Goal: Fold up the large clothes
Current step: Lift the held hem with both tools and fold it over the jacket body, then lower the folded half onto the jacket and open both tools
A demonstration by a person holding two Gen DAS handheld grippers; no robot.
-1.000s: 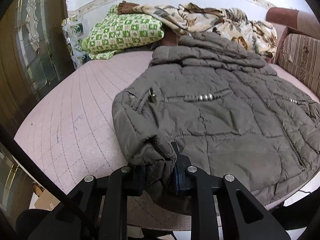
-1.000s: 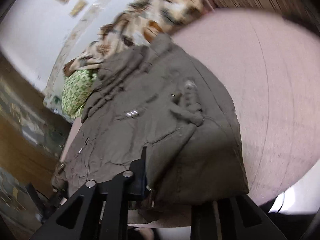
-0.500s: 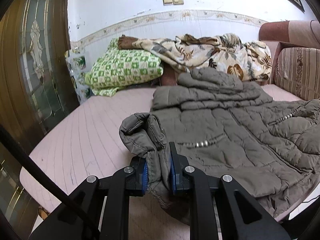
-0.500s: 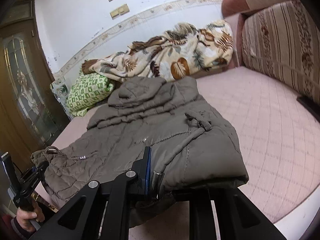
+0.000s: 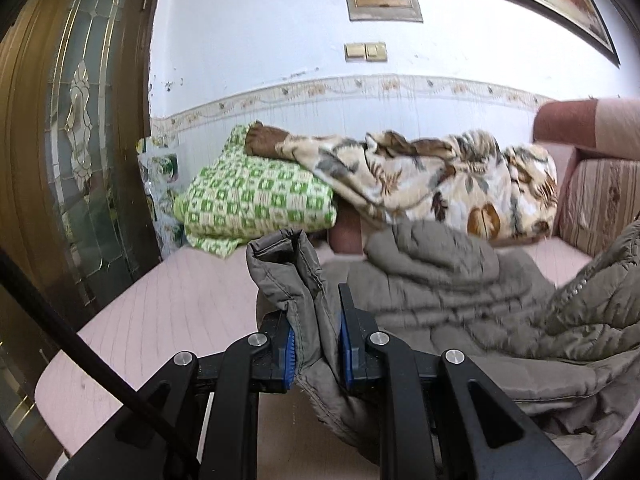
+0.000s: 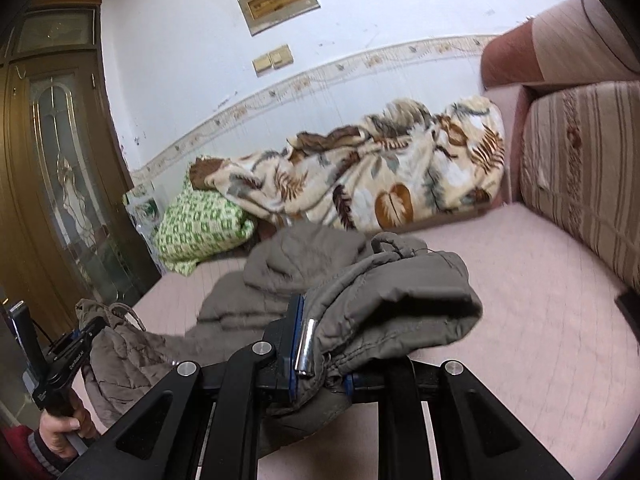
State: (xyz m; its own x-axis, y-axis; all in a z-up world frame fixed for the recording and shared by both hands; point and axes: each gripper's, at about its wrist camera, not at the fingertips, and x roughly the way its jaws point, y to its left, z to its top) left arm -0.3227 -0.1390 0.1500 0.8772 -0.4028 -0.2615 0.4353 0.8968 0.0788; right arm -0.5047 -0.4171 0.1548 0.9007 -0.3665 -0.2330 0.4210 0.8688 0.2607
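Note:
A large grey-brown quilted jacket [image 5: 460, 292] lies on the pink bed [image 5: 180, 312], its lower edge lifted. My left gripper [image 5: 316, 336] is shut on one bunched corner of the hem, which stands up between the blue pads. In the right wrist view, my right gripper [image 6: 320, 356] is shut on the other corner of the jacket [image 6: 392, 300], and a metal cord end [image 6: 306, 346] hangs by its left pad. That view also shows the left gripper [image 6: 86, 330] at the lower left, held by a hand [image 6: 60, 436]. Cloth covers the right pad.
A folded green checked blanket [image 5: 256, 204] and a crumpled leaf-print blanket [image 5: 440, 176] lie along the wall behind the jacket. A striped cushion [image 6: 580, 168] borders the bed on the right. A wooden glass-panelled door [image 5: 72, 140] stands at the left.
Both grippers have risen with the jacket's hem corners, pulling the lower edge up off the bed. Both views now look more level, toward the wall.

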